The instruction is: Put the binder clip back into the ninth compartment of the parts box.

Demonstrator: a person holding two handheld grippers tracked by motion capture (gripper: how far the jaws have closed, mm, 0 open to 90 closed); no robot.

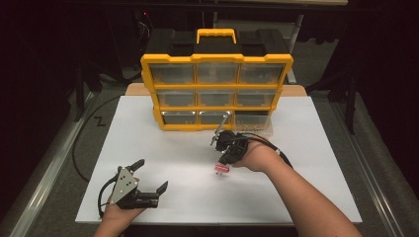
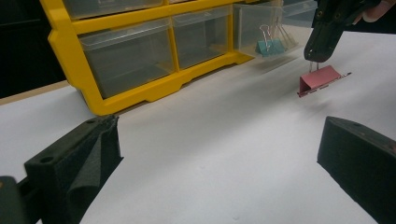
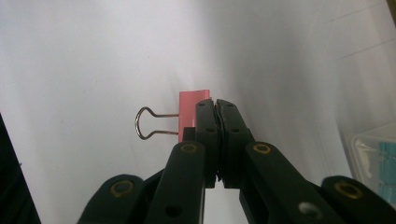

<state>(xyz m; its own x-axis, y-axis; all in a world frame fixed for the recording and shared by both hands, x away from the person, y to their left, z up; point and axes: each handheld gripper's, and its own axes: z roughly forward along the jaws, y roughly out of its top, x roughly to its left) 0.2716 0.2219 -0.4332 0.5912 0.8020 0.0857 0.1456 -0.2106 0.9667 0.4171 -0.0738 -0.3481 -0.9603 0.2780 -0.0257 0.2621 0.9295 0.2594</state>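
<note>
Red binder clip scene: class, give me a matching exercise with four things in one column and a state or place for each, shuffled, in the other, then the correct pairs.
Things:
1. red binder clip
2. teal binder clip
3. left gripper
4. right gripper

States or places:
A. jaws wide apart, holding nothing
B. inside a pulled-out clear drawer
C. hanging above the white table
D. jaws pinched together on a clip

Pairs: 1-C, 2-B, 3-A, 4-D

A flat white rectangular surface (image 1: 163,163) carries a yellow-framed plastic organiser with clear drawers (image 1: 216,91) at its far edge, one clear drawer (image 1: 254,123) pulled out beside its lower right corner.
</note>
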